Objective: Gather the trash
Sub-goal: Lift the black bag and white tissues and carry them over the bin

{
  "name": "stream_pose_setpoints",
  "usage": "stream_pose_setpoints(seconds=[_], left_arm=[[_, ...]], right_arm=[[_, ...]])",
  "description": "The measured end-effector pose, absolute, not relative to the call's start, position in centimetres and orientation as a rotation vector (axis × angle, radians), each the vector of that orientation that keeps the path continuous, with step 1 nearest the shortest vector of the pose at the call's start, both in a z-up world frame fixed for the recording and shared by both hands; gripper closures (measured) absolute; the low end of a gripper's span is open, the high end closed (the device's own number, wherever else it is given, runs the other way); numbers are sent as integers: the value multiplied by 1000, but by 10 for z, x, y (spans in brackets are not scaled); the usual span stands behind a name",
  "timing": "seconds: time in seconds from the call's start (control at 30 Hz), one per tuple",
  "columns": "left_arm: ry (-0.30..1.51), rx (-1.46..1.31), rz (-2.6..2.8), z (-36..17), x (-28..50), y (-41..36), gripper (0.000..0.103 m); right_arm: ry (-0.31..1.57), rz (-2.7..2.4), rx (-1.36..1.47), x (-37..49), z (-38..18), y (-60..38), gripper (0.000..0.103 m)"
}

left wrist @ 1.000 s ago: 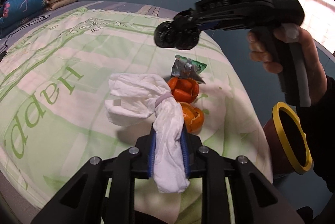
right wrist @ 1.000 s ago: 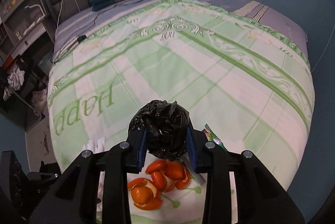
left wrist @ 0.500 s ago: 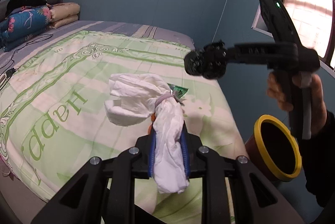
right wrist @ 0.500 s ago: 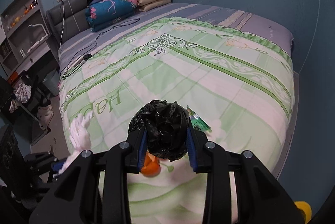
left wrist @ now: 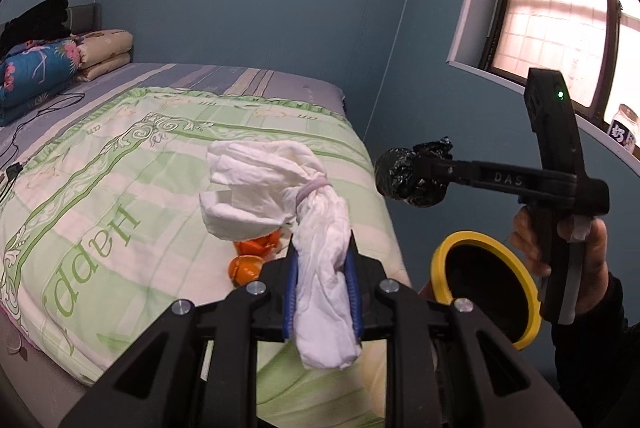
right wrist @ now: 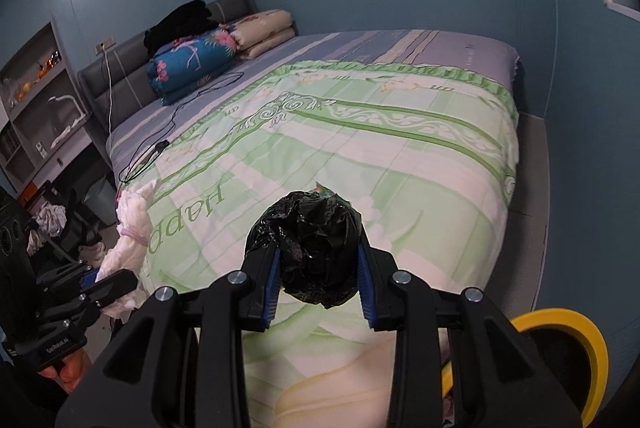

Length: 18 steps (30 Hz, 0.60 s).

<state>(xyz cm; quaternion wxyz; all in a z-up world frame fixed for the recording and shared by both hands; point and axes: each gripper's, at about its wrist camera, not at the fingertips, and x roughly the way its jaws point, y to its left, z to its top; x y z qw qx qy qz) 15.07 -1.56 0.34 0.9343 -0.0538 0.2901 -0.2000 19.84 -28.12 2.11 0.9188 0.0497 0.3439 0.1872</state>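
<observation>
My left gripper is shut on a white tissue bundle tied with a pale band, held above the bed's foot end. My right gripper is shut on a crumpled black plastic bag; it also shows in the left wrist view, above and behind a yellow-rimmed trash bin. The bin rim shows at the right wrist view's lower right. Orange peels lie on the green quilt, partly hidden by the tissue. A green wrapper tip peeks over the black bag.
The bin stands on the floor past the bed's foot corner. Folded blankets and pillows and a black cable lie at the headboard end. A shelf and clutter are left of the bed. A window with a jar is at right.
Both grippers have lifted and pulled back from the bed toward the bin, still holding their trash. The right gripper now hangs close over the bin's rim.
</observation>
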Motion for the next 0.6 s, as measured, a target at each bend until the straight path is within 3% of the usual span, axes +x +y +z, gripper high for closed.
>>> stream_pose_setpoints(seconds=[0.6], left_arm=[[464,51,-572,58,114,-108,84]], right_arm=[[580,187,226,132,30,-382,72]])
